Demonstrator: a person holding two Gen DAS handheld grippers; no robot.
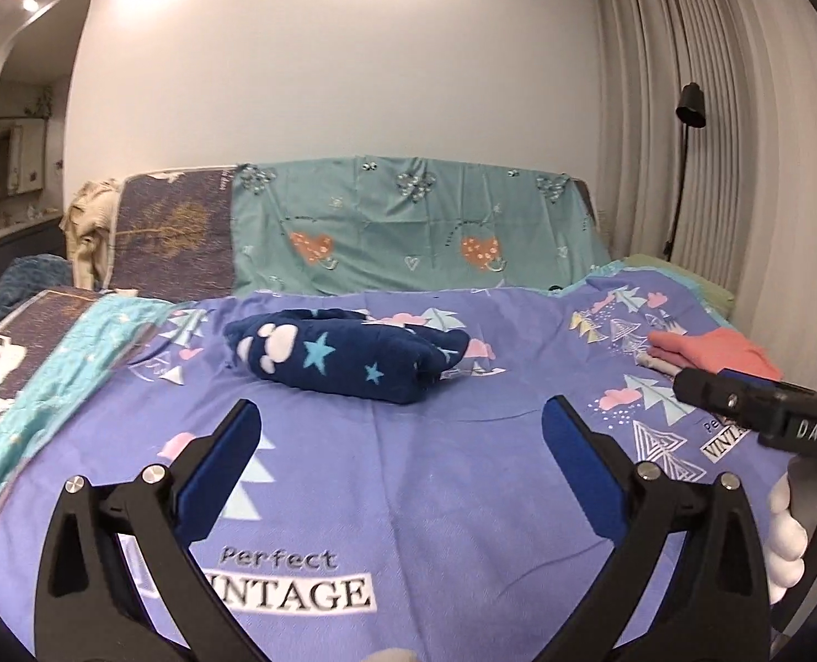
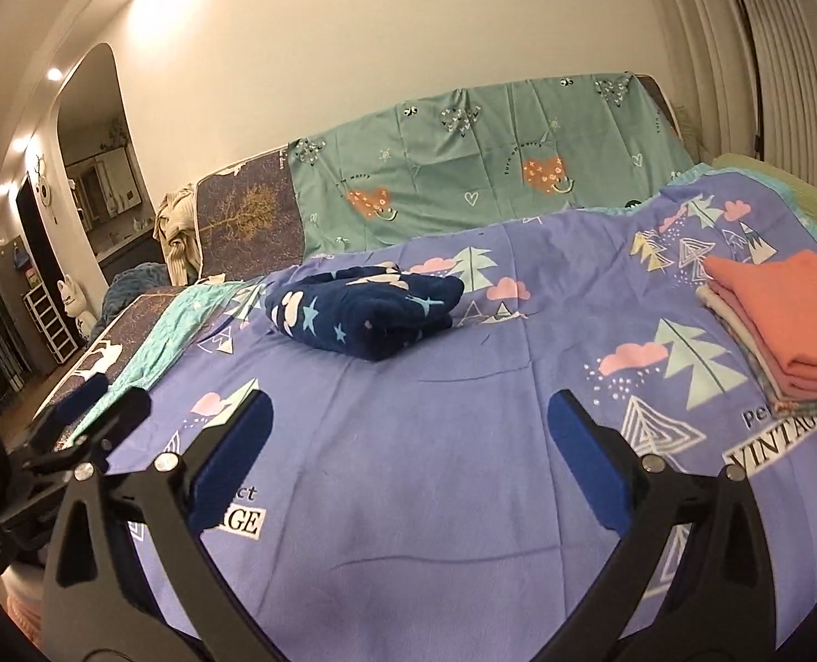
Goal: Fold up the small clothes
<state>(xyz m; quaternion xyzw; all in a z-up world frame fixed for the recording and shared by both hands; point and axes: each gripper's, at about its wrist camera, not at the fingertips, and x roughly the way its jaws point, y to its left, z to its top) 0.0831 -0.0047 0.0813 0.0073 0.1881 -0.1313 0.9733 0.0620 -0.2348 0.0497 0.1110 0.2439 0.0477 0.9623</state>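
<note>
Folded navy fleece (image 1: 347, 356) lying on the purple sheet (image 1: 408, 496), apart from both tools. Left gripper (image 1: 400, 425) spread wide, nothing between its pads. Right gripper (image 2: 408, 419) likewise released, empty. Pink stack (image 2: 783, 320) right of the fleece.

The navy garment (image 1: 347, 356) is thick, plush fleece with a soft nap, while the purple printed sheet (image 1: 408, 496) under it is thin, smooth, matt woven cloth, lightly creased. The folded salmon clothes (image 2: 789, 320) look like a fine matt knit. The left tool (image 1: 400, 433) and the right tool (image 2: 408, 425) are matt black plastic with shiny metal screw heads and blue, dull, foam-like pads (image 2: 590, 463). The curtain (image 1: 684, 83) is pleated pale cloth.
</note>
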